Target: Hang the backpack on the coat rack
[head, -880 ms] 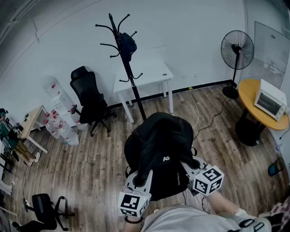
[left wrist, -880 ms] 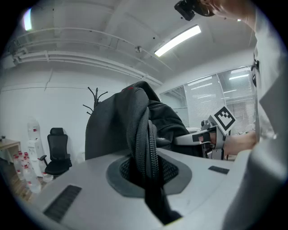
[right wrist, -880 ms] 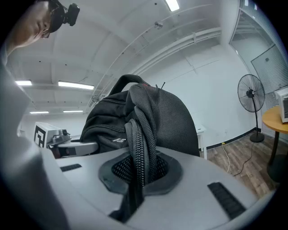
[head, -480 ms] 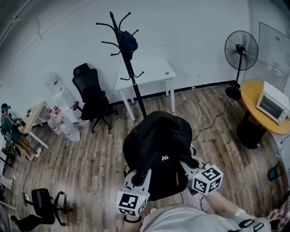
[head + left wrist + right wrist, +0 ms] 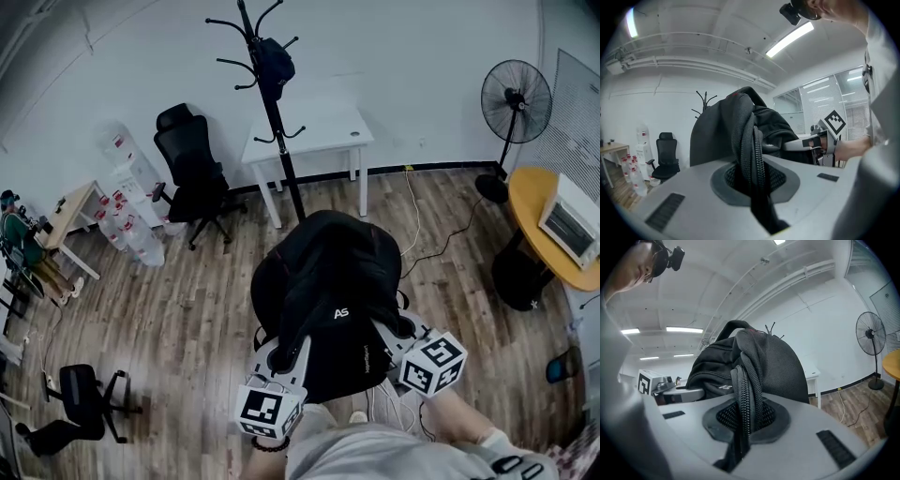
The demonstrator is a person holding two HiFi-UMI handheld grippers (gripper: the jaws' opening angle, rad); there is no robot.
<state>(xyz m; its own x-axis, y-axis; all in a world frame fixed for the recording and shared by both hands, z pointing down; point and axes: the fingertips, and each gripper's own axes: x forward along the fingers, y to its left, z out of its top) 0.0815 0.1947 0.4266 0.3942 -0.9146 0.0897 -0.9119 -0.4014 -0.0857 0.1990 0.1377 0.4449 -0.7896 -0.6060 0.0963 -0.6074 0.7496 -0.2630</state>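
Observation:
A black backpack [image 5: 328,300] hangs in the air in front of me, carried by both grippers. My left gripper [image 5: 284,354] is shut on its left shoulder strap [image 5: 750,154]. My right gripper [image 5: 398,333] is shut on the right strap [image 5: 743,394]. The black coat rack [image 5: 272,122] stands ahead by the far wall, with a dark cap [image 5: 278,64] on one upper hook. In the left gripper view the rack's top [image 5: 704,101] shows past the bag, and the right gripper [image 5: 825,136] shows at the right.
A white desk [image 5: 314,141] stands behind the rack. A black office chair [image 5: 192,178] is to its left, a standing fan [image 5: 514,103] and a round yellow table [image 5: 553,230] with a white oven to the right. A cable [image 5: 412,225] runs over the wood floor.
The rack and desk have shifted up and right in the head view. The backpack stays gripped in both grippers, held the same way.

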